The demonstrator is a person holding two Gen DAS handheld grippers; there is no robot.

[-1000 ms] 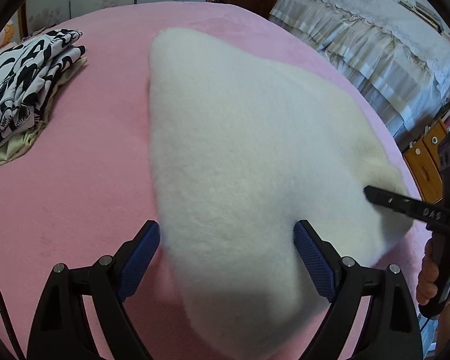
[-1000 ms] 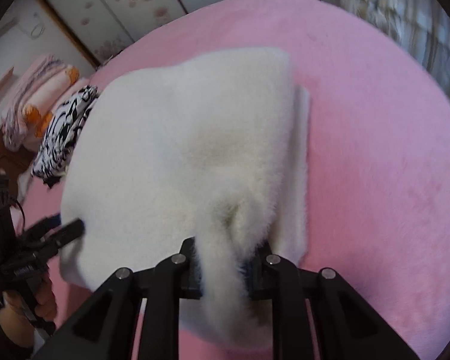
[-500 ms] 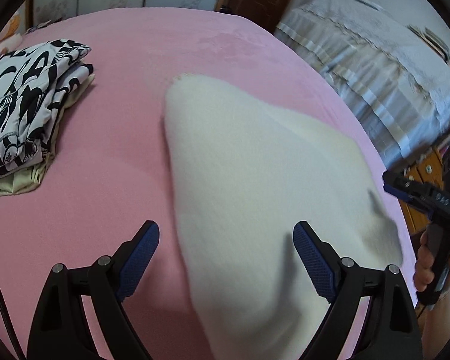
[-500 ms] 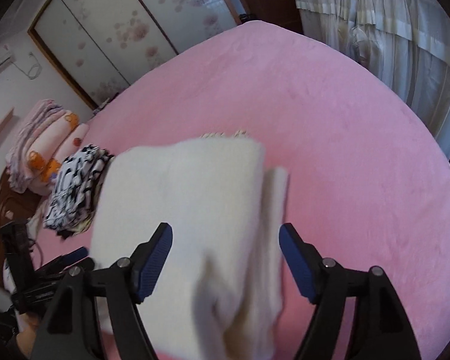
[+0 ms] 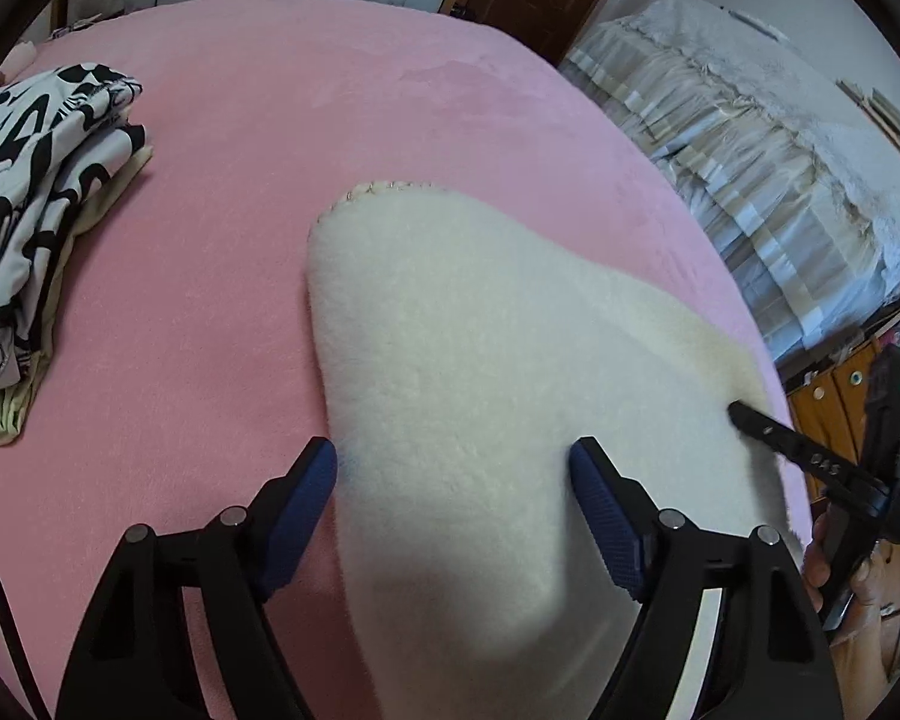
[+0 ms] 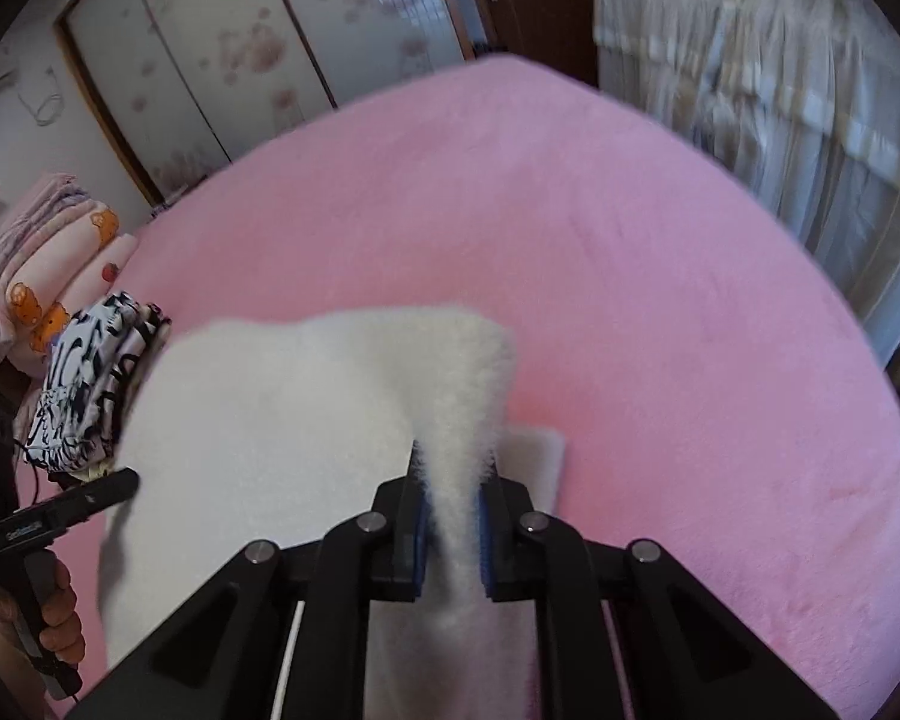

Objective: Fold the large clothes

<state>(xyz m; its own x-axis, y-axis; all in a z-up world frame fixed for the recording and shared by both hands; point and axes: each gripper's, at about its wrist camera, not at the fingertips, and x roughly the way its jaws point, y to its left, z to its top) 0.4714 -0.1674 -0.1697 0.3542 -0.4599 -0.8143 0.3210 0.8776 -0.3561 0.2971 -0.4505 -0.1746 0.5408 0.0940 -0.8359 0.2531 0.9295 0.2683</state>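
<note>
Garments: one white fleece (image 5: pixel 480 360) | one patterned stack (image 5: pixel 24 192) | grippers: two

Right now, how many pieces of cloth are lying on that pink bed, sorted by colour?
Cream fleece garment, pinched by the right gripper: 1
Black-and-white patterned folded cloth: 1
Pale yellow folded cloth under the patterned one: 1
Total on the pink bed cover: 3

The pink bedding stack sits at the bed's far corner; whether it is on the bed cannot be told.
</note>
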